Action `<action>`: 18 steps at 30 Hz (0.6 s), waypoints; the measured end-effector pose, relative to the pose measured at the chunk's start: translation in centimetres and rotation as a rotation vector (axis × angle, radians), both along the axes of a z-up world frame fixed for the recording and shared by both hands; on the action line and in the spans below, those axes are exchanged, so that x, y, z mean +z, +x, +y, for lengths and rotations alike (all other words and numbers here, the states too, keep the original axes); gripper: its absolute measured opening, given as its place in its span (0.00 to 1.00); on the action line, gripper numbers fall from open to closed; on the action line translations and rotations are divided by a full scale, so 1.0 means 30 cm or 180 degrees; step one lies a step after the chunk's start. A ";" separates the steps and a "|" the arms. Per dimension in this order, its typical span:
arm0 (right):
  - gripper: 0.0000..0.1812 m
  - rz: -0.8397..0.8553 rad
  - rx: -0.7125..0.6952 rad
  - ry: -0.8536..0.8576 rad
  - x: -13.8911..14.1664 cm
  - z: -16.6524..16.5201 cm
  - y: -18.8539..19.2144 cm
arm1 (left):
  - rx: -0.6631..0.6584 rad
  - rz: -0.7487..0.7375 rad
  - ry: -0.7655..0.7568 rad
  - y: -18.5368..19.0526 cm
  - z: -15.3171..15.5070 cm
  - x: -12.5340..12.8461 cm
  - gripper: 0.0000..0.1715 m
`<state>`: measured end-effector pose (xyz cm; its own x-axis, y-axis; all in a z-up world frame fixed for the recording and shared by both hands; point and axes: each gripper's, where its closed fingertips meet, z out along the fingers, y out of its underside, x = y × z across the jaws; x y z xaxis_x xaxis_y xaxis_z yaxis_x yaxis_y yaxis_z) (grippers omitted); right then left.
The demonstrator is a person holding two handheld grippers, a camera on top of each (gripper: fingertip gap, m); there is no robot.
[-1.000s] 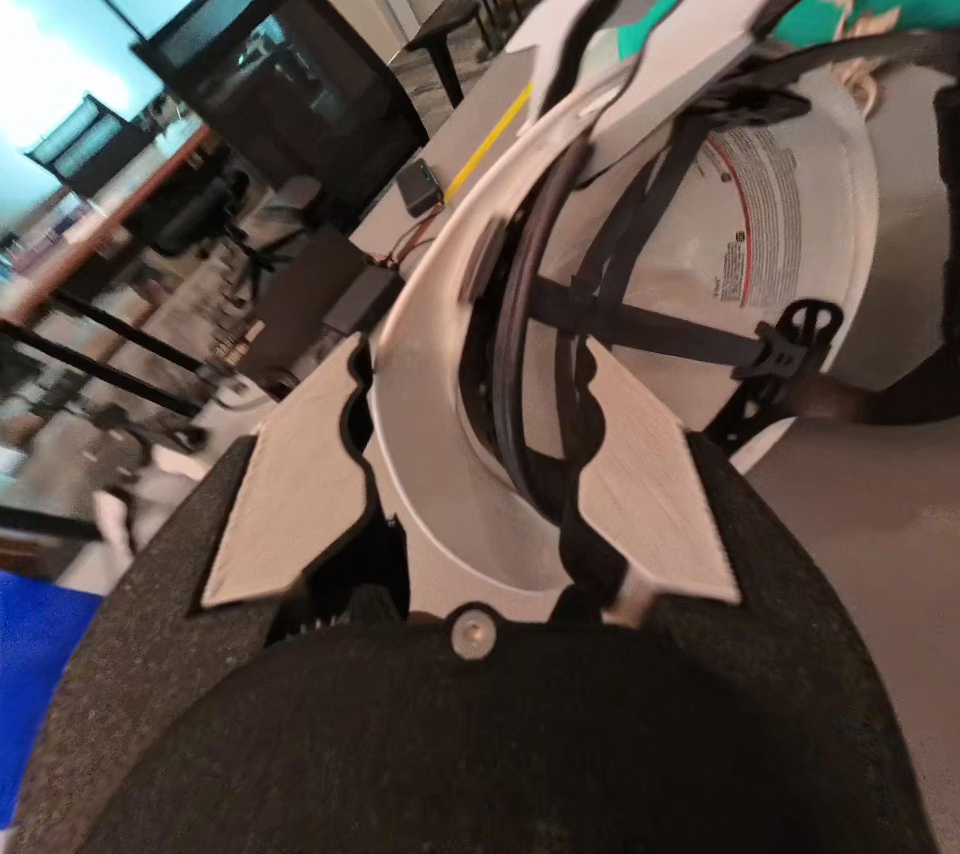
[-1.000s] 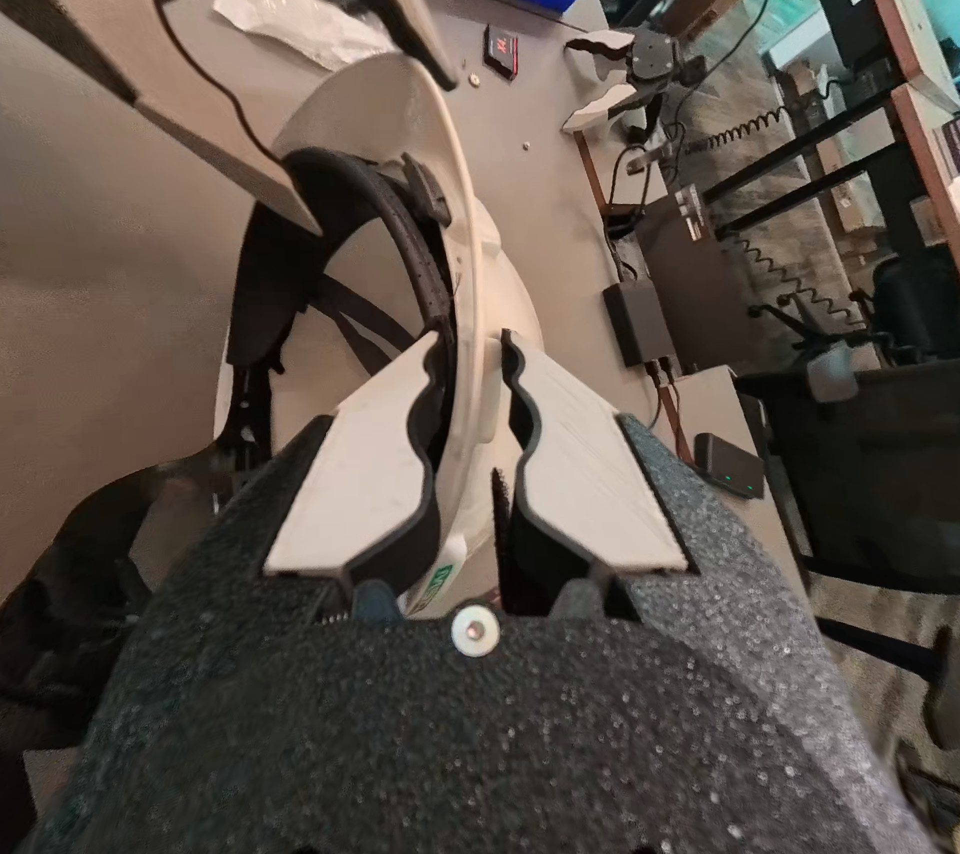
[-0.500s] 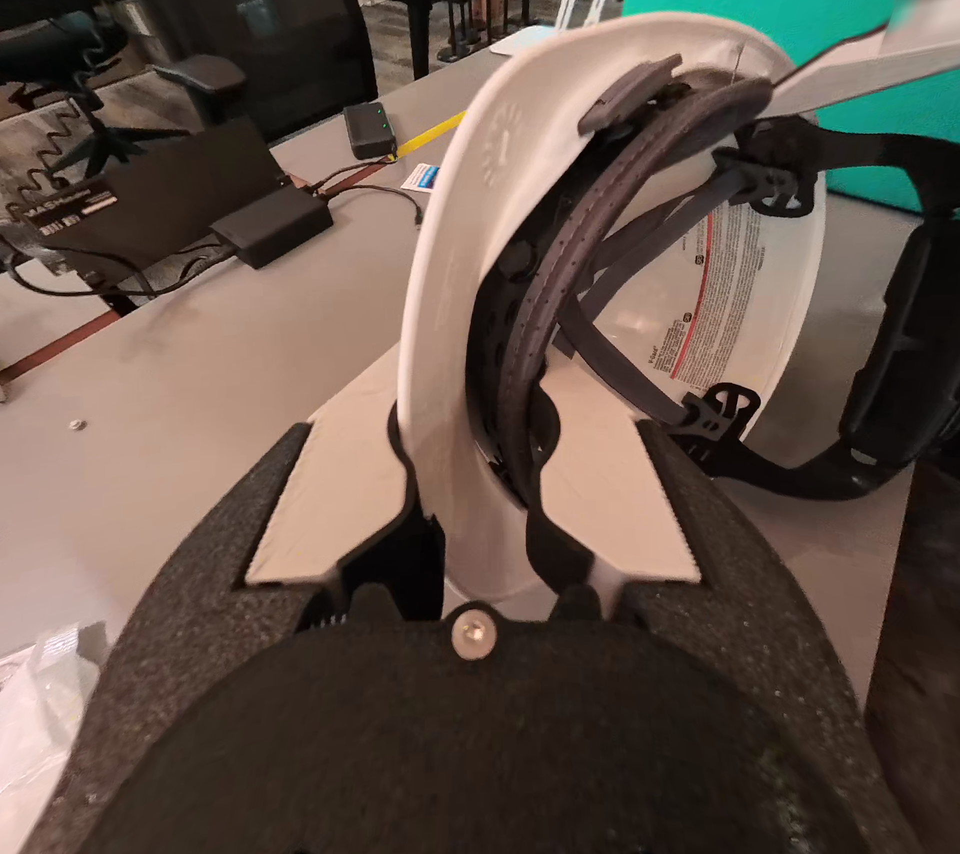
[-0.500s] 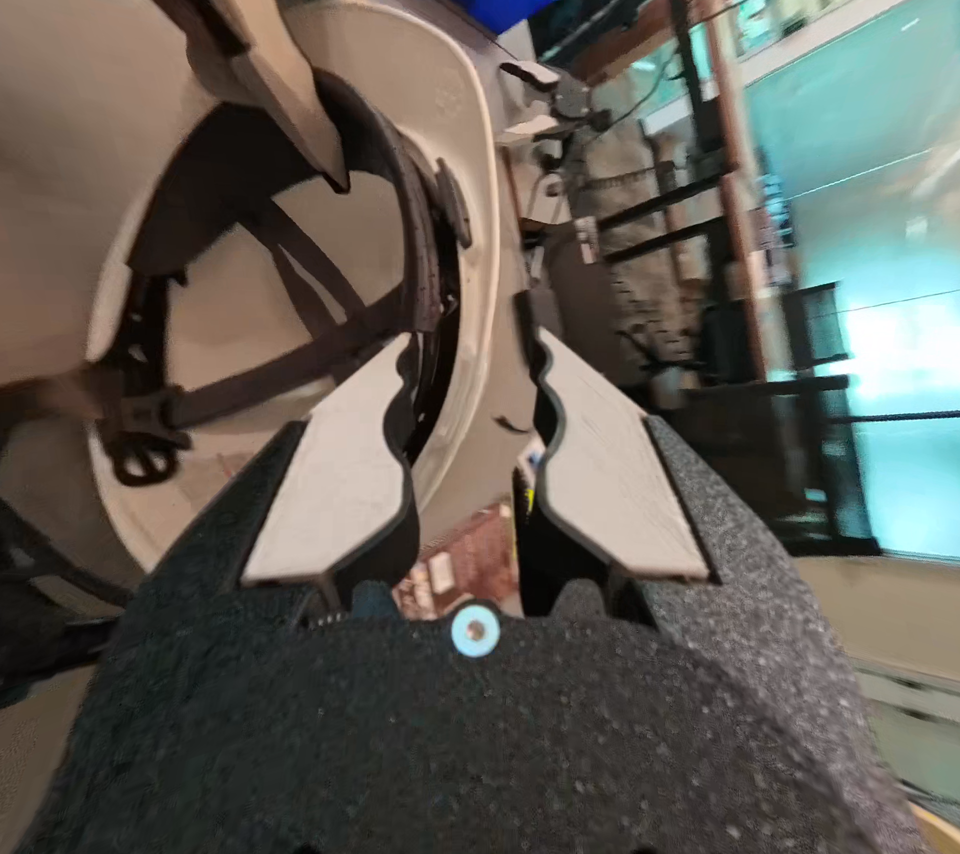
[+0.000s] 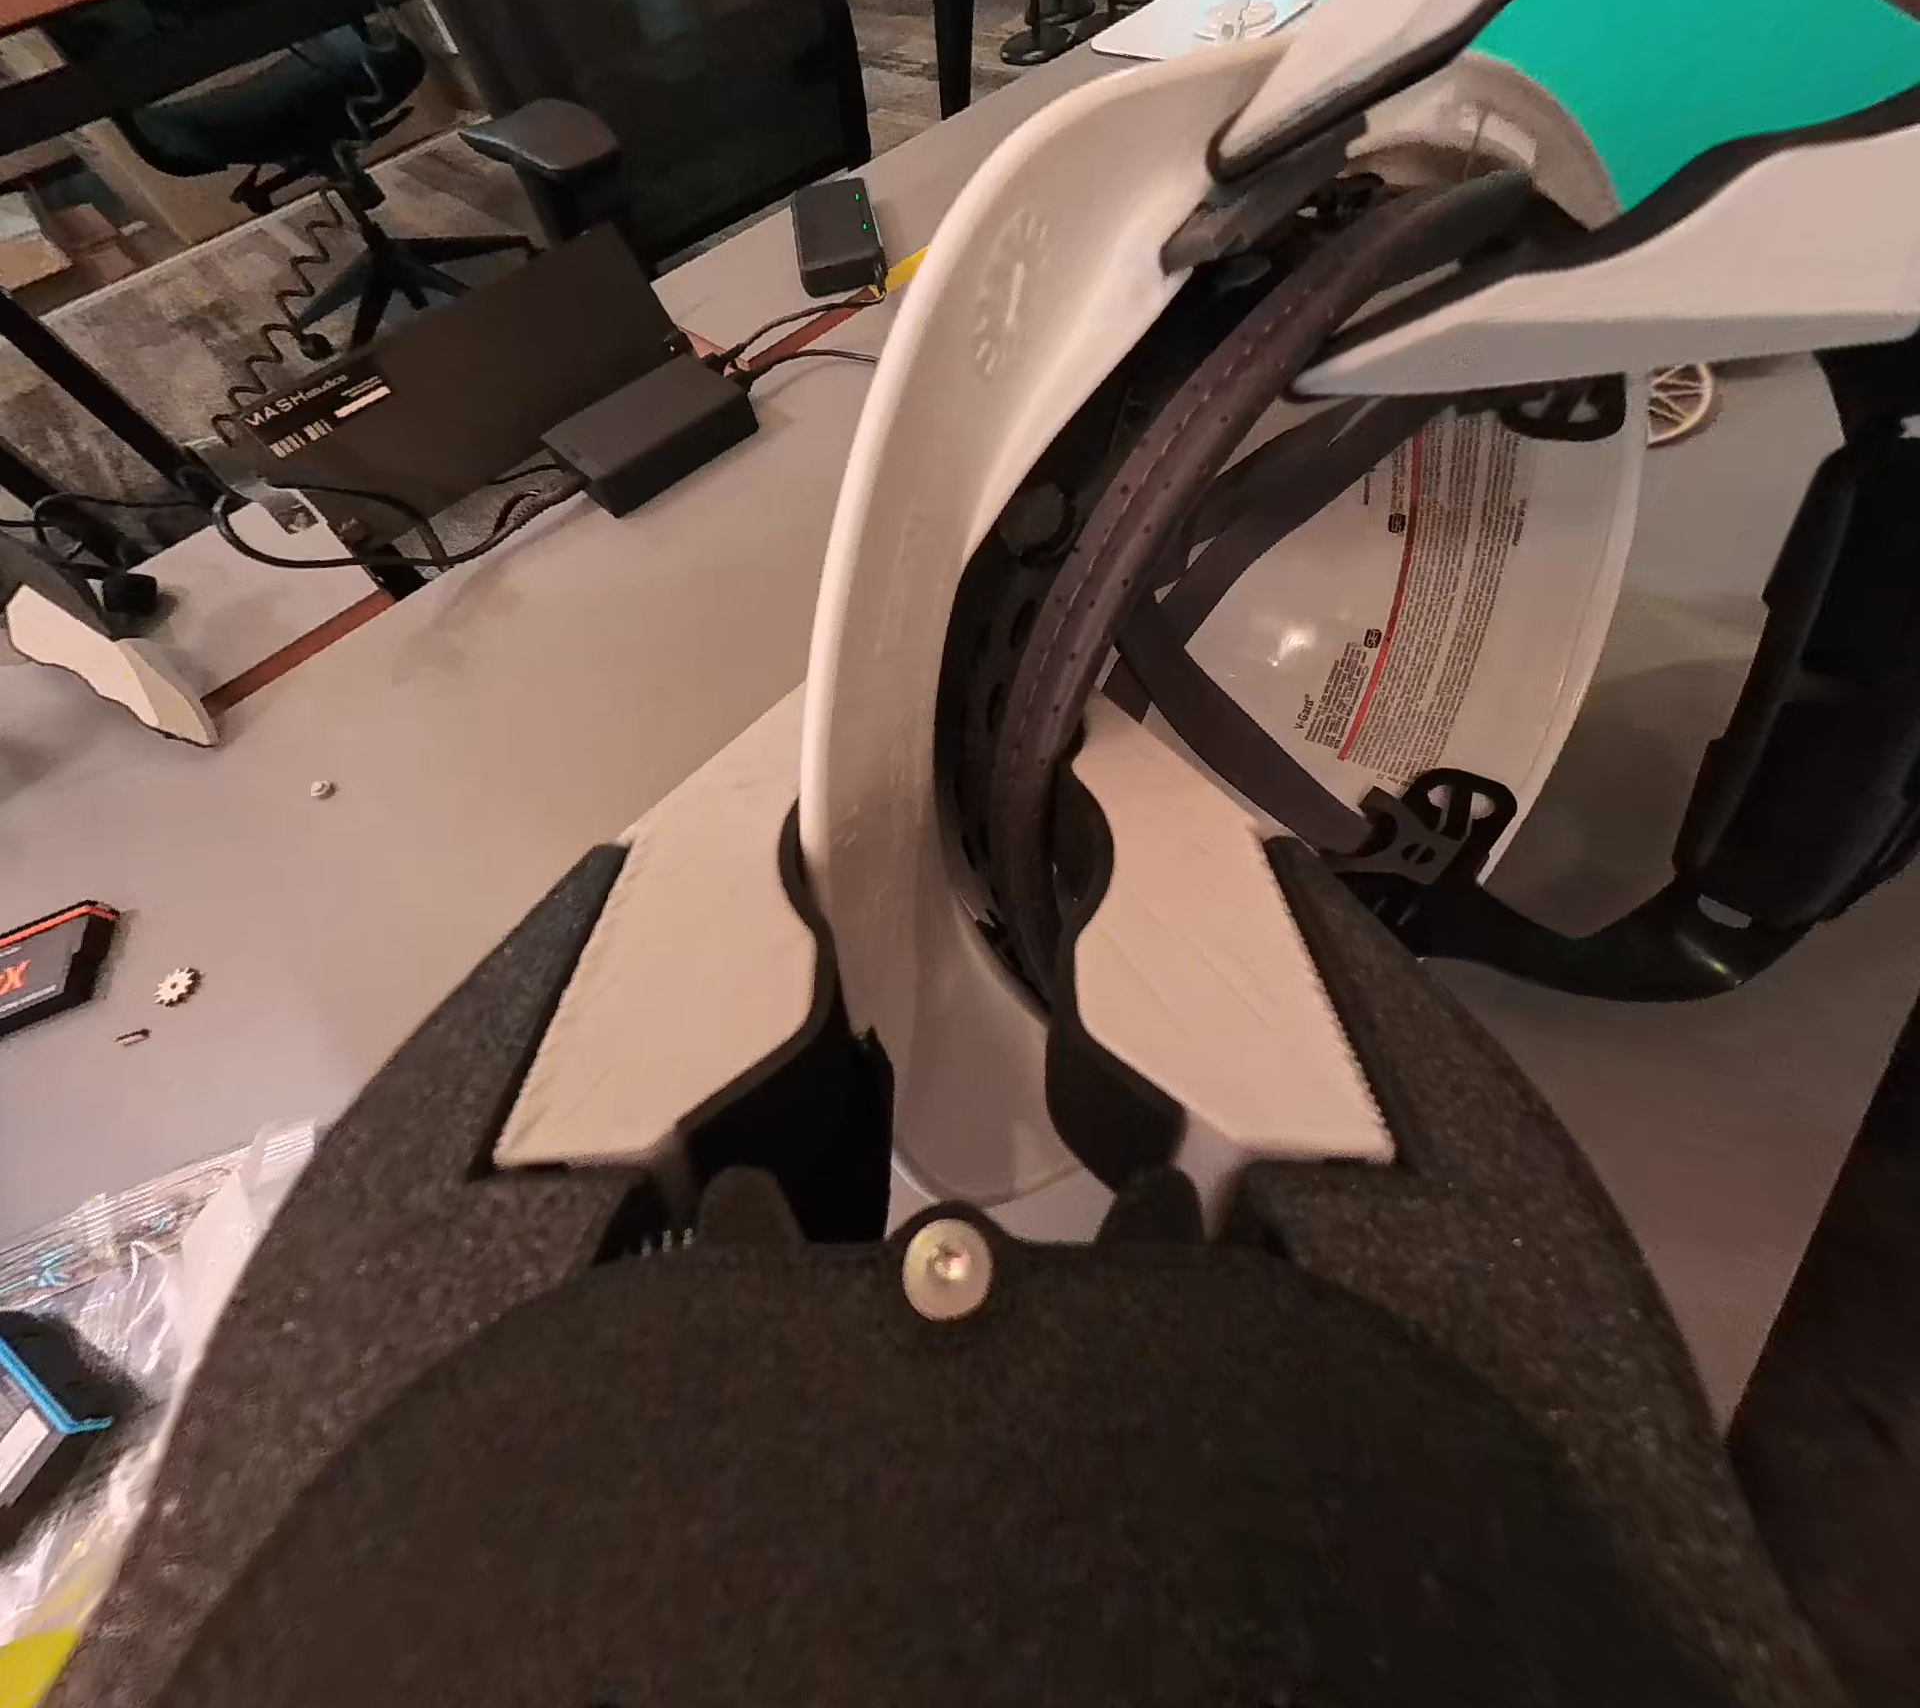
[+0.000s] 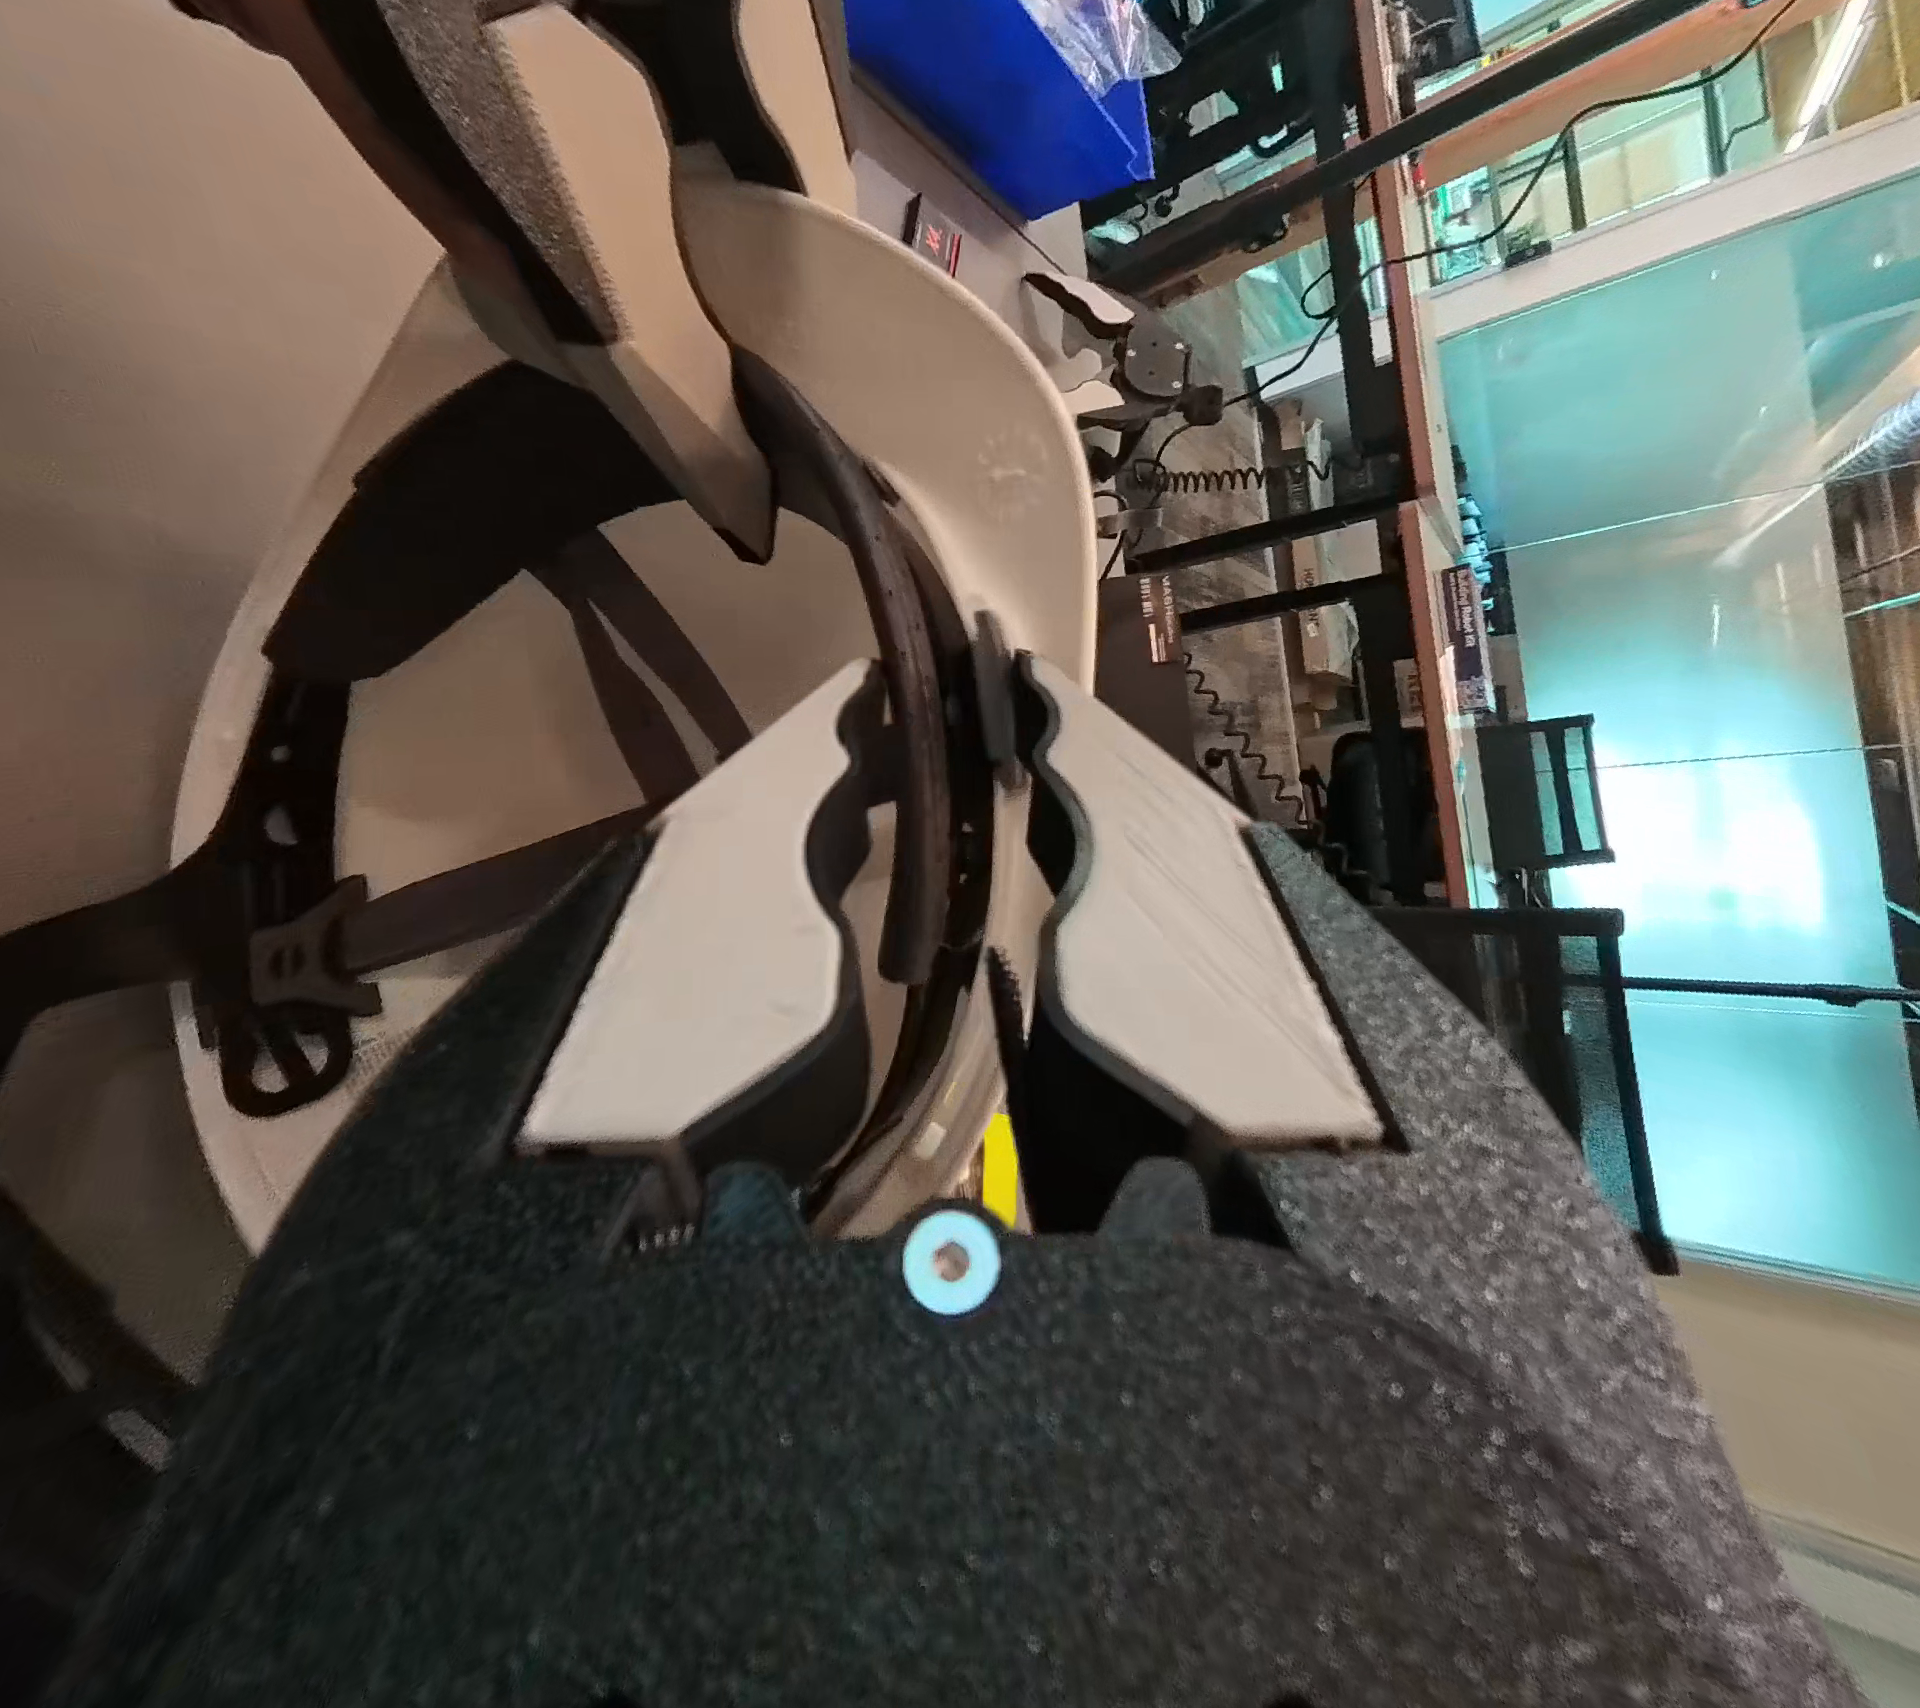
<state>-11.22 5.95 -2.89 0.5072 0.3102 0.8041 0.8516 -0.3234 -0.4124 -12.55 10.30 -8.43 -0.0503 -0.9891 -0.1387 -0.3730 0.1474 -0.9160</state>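
Observation:
A white hard hat is held on its side above the grey table, with its open inside facing right. My left gripper is shut on the lower brim, one finger outside and one inside against the black headband. My right gripper comes in from the top right, shut on the upper brim and headband. In the right wrist view my right gripper clamps the brim and headband, and my left gripper grips farther along the rim. Black suspension straps cross inside the shell.
A black power brick, a small black box and cables lie on the table behind the hat. A spare gripper lies near the edge. Plastic bags are at lower left, a blue bin beyond, office chairs off the table. The gap from one gripper's tips to the other's is roughly 8 centimetres.
Both grippers have turned with the hard hat still clamped between them. The left wrist view has levelled out, and the right gripper's fingers now sit closer over the headband.

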 end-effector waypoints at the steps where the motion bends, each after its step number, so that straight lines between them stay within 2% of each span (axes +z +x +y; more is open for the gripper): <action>1: 0.13 0.0007 0.0001 -0.0005 0.001 -0.002 0.000 | 0.0013 -0.0003 -0.0008 0.000 0.000 0.000 0.20; 10: 0.06 -0.0173 -0.0008 0.0172 0.015 -0.001 0.007 | 0.0081 -0.0001 -0.0075 0.008 0.004 0.007 0.19; 18: 0.06 -0.0141 -0.0009 0.0201 0.017 -0.003 0.011 | 0.0120 0.0011 -0.0066 0.008 0.000 0.009 0.20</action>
